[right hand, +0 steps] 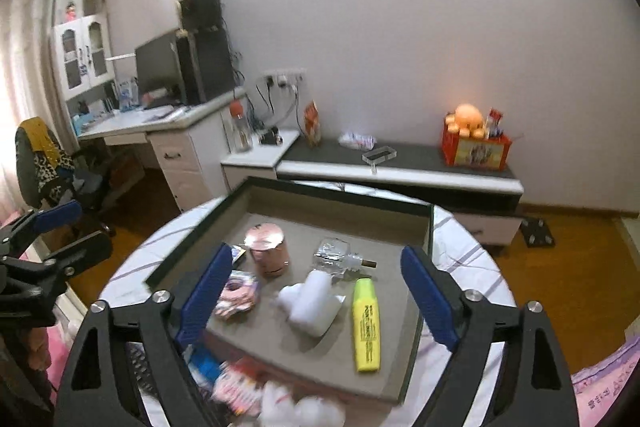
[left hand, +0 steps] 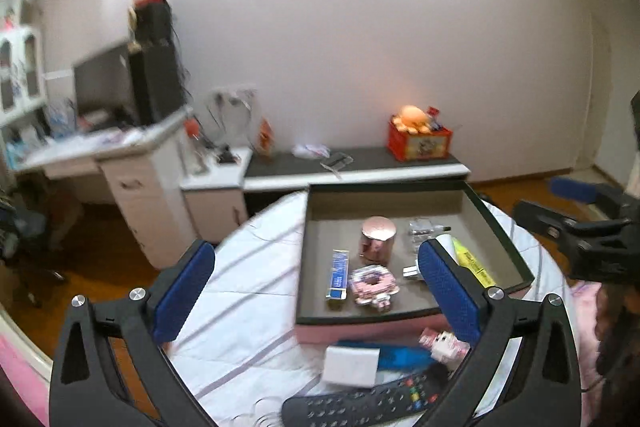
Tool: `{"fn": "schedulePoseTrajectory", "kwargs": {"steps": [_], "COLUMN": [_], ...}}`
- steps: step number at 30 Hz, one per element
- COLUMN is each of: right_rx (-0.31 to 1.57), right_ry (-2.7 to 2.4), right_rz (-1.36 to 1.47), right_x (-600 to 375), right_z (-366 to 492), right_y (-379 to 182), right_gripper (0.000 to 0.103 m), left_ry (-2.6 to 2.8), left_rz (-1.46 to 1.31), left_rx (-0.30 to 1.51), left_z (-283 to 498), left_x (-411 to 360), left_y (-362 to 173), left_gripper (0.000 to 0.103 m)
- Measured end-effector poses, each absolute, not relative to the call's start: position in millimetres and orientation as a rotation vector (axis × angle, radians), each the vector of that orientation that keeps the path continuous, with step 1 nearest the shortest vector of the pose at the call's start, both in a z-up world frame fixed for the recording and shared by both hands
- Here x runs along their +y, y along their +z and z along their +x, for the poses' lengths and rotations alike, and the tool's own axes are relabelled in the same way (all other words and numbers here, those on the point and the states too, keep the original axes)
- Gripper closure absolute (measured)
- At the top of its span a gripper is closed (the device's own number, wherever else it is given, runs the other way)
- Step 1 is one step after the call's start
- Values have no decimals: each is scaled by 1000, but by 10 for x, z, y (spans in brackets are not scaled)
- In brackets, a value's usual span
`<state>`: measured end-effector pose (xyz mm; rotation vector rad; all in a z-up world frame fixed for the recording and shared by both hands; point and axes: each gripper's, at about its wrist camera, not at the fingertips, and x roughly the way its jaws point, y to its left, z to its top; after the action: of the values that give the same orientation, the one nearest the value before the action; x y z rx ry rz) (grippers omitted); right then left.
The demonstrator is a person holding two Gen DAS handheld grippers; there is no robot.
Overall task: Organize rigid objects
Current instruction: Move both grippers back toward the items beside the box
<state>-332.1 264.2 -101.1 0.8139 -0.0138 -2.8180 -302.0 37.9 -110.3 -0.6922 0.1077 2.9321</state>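
Left tongs [left hand: 316,291]: released, empty.
Right tongs [right hand: 316,291]: released, empty.
Tray [right hand: 416,339]: ahead of both, holding highlighter [right hand: 366,325], pink jar [right hand: 268,247].
Remote [left hand: 360,401]: below left tongs, outside the tray.
Risk: reaching low could likely snag the tray rim, tipping the jar.

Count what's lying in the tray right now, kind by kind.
Highlighter: 1
White bottle: 1
Pink tin: 1
Clear glass bottle: 1
Pink donut-shaped toy: 1
Blue stick pack: 1
Total in the tray: 6
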Motion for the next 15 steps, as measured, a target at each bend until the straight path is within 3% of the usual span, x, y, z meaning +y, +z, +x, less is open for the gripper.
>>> {"fn": "schedulePoseTrajectory", "kwargs": {"steps": [1,15], "right_rx": [-3,-25], "right_ry": [-2830,-2928], "right_rz": [784,666], "right_x": [2618,2516], "right_z": [-3197,-1999], "right_y": [-971,-955], "right_gripper": [0,0], "left_ry": [2922,2840], "left_rz": [-672,-682], "left_rx": [116,191], "left_z": [-2902,-2097], "left_x": [380,372], "left_y": [-1087,-1143], "left_gripper": [0,0]}}
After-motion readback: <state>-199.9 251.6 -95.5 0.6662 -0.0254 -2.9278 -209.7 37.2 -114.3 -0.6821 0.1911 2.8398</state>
